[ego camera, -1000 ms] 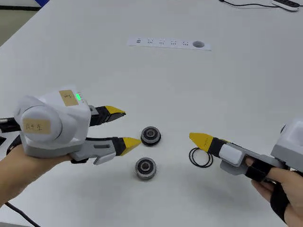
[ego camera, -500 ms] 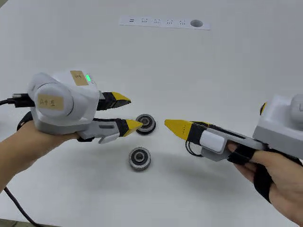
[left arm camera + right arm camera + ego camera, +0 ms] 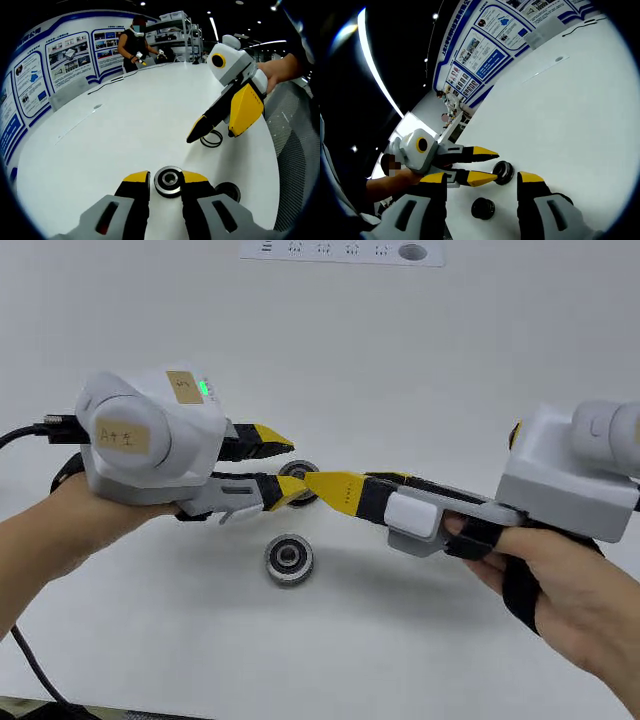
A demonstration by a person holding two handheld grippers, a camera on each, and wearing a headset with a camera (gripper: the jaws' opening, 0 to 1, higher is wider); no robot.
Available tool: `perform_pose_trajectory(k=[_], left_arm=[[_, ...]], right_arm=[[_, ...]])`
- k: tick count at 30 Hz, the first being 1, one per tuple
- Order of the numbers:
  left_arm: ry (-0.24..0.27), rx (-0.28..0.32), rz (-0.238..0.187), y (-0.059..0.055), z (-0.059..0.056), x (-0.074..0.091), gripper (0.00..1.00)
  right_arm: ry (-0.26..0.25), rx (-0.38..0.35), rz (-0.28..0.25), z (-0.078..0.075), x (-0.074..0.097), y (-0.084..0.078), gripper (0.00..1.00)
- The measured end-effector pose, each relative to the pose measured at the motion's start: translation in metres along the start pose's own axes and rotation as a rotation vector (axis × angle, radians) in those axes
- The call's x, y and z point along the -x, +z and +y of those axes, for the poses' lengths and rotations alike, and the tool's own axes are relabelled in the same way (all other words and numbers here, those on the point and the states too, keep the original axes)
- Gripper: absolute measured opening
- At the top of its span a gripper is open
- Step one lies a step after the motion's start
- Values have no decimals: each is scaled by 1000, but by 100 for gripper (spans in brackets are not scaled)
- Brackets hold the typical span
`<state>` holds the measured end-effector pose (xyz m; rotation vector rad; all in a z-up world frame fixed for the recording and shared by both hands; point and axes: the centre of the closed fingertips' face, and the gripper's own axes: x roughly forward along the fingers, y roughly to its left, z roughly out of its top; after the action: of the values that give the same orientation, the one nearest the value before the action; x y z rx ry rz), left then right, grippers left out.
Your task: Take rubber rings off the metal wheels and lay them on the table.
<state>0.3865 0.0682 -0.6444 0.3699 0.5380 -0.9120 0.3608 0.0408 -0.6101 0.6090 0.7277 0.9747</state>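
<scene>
Between the spread jaws of the left gripper (image 3: 166,176) lies a metal wheel (image 3: 168,182); opposite, the right gripper (image 3: 482,177), jaws likewise apart, points at it, held level.

The head view looks steeply down from the near side, close above the left gripper (image 3: 291,467), the right gripper (image 3: 322,485) and the white table (image 3: 420,360). The left gripper view sits low, facing right; the right gripper view, rolled, faces left. All three share the far wheel (image 3: 168,181) and the near wheel (image 3: 289,560).
</scene>
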Motion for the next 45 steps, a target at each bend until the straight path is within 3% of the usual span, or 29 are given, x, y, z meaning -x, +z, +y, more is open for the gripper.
perform_pose_trajectory(k=[24, 45], left_arm=[[-39, 33, -6, -5, -7, -3, 15], [-43, -9, 4, -5, -6, -5, 13]], right_arm=[[15, -41, 6, 1, -14, 1, 58], [59, -28, 88, -8, -47, -1, 65]])
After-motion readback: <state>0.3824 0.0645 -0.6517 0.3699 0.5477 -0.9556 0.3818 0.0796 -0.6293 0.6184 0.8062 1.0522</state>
